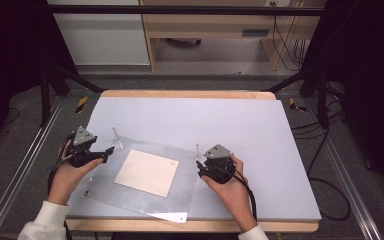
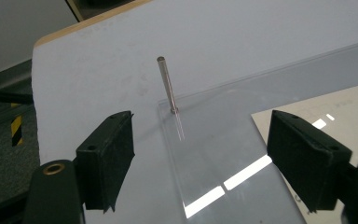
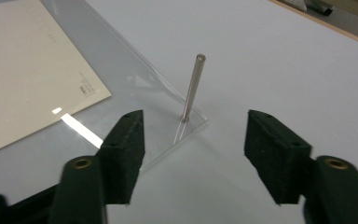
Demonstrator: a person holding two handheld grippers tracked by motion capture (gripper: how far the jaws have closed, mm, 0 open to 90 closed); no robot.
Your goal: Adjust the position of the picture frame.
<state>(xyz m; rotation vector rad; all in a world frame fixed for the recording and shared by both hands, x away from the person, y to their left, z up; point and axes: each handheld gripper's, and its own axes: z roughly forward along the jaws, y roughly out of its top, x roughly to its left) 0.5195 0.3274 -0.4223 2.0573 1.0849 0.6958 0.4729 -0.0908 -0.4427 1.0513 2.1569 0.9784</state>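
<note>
Both grippers open, each lined up on a metal pin: left gripper (image 1: 100, 156) on the left pin (image 1: 117, 138), right gripper (image 1: 200, 167) on the right pin (image 1: 197, 151). Pins stand upright in far corners of the clear acrylic sheet (image 1: 100, 187) lying mid-frame on the desk (image 1: 240, 125), card (image 1: 146, 172) on it. Looks like the approach step; next move probably calls for closing squarely on each pin.

The right gripper (image 3: 193, 161) hangs with its black jaws apart and nothing between the pads. Beyond them a metal pin (image 3: 192, 87) stands upright at the corner of a clear sheet (image 3: 135, 88), which holds a cream card (image 3: 23, 70) on the pale worktop (image 3: 284, 60).

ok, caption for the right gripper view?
Open hand-held gripper faces an upright metal pin at the corner of a clear sheet.
</note>
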